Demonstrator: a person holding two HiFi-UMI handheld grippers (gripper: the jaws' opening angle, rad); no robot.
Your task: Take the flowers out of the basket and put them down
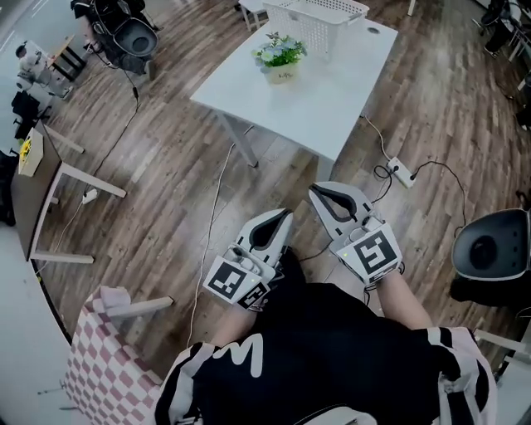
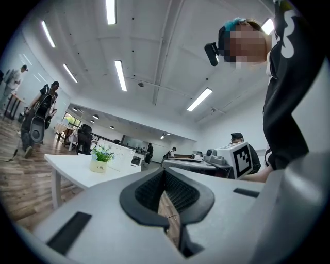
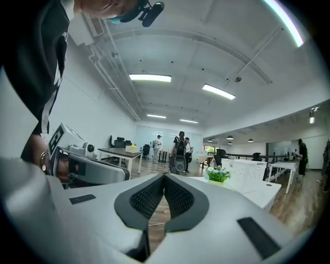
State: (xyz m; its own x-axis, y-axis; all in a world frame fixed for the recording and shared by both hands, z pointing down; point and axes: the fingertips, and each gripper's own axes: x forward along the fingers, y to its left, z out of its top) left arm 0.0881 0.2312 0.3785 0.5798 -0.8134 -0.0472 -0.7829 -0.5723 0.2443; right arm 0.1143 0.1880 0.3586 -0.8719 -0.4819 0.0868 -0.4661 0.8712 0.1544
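**Flowers out, claws idle**

Head view: left claw (image 1: 284, 217) and right claw (image 1: 317, 192) hang by the body. The flowers (image 1: 280, 56) stand at twelve o'clock on the table (image 1: 332, 91), beside the basket (image 1: 319, 25).

Each gripper view: tips pressed together, empty.

The task seems done; any touch-up needs stepping closer.

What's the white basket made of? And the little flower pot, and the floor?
The basket looks like white plastic: thin moulded walls full of little holes. The flower pot seems to be ceramic, cream and smooth, though it is too small to be sure. The floor looks like wood planks, brown with streaky grain; it may be laminate.
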